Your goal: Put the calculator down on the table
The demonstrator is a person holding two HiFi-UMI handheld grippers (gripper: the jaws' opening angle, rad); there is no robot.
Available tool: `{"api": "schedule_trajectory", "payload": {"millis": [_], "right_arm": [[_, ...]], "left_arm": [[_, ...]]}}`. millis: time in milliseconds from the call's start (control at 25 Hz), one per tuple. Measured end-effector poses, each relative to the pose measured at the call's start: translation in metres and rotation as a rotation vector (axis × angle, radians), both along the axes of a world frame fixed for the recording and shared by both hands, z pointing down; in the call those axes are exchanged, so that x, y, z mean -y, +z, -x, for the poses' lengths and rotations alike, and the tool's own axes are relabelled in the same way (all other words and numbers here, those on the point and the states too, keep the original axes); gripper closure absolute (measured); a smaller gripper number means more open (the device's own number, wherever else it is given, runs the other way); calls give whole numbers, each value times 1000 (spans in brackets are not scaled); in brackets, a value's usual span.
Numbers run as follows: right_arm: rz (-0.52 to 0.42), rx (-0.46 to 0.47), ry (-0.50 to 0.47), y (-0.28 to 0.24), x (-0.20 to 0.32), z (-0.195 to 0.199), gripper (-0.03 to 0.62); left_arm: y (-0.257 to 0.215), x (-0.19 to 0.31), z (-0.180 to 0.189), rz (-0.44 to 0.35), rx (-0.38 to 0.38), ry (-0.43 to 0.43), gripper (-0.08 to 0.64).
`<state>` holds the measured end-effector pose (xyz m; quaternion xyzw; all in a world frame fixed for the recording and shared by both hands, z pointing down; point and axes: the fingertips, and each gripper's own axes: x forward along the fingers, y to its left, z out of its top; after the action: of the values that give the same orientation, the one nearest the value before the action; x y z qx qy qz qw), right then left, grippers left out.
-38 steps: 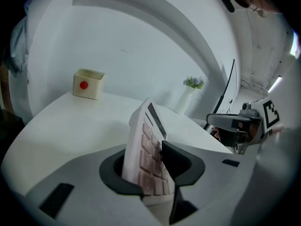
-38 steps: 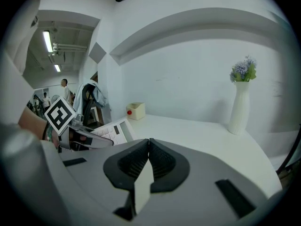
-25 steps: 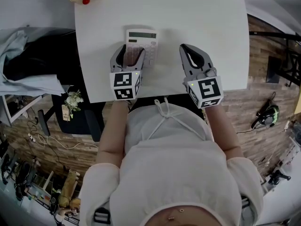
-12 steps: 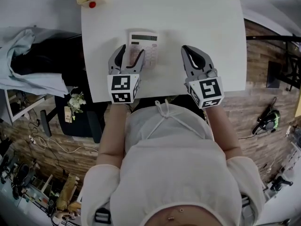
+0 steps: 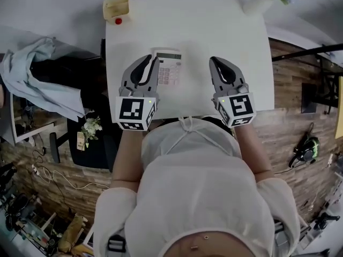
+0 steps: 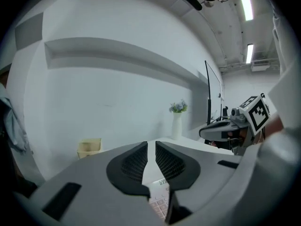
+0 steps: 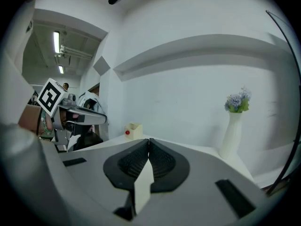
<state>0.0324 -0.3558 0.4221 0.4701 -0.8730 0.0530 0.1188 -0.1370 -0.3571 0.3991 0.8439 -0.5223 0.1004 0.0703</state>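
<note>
White calc (image 5: 171,71) flat on table (image 5: 214,25).

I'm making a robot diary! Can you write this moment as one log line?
calculator: flat on table | left tongs: just been closing, narrow gap, nothing between | right tongs: shut, empty

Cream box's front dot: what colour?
Red dot on the cream box, clearest in the head view.

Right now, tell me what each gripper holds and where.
Nothing is held. On the left gripper the jaws have just been closing, nothing between; the right gripper is shut, empty. The calculator lies on the table.
</note>
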Motion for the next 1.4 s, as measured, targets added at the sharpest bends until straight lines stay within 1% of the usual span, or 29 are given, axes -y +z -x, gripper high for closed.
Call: {"api": "schedule_trajectory", "payload": {"millis": [120,280,440,840,1040,1400], "right_arm": [[-38,19,3,-17,-2,-1,586],[-84,28,1,-35,-6,-1,586],[-123,11,-6,-47,-9,-2,586],[-132,32,-18,-54,-8,4,589],[-131,26,-38,-52,-9,14,589],[-142,19,-20,-52,-11,20,591]], "left_arm": [[-26,-5,2,-53,-5,14,520],[-51,-14,1,-89,-19,36,536],[-63,-21,-2,-114,7,48,541],[-65,-23,1,-115,2,50,541],[-60,-26,6,-103,-4,51,541],[-60,-28,14,-106,-28,49,541]]}}
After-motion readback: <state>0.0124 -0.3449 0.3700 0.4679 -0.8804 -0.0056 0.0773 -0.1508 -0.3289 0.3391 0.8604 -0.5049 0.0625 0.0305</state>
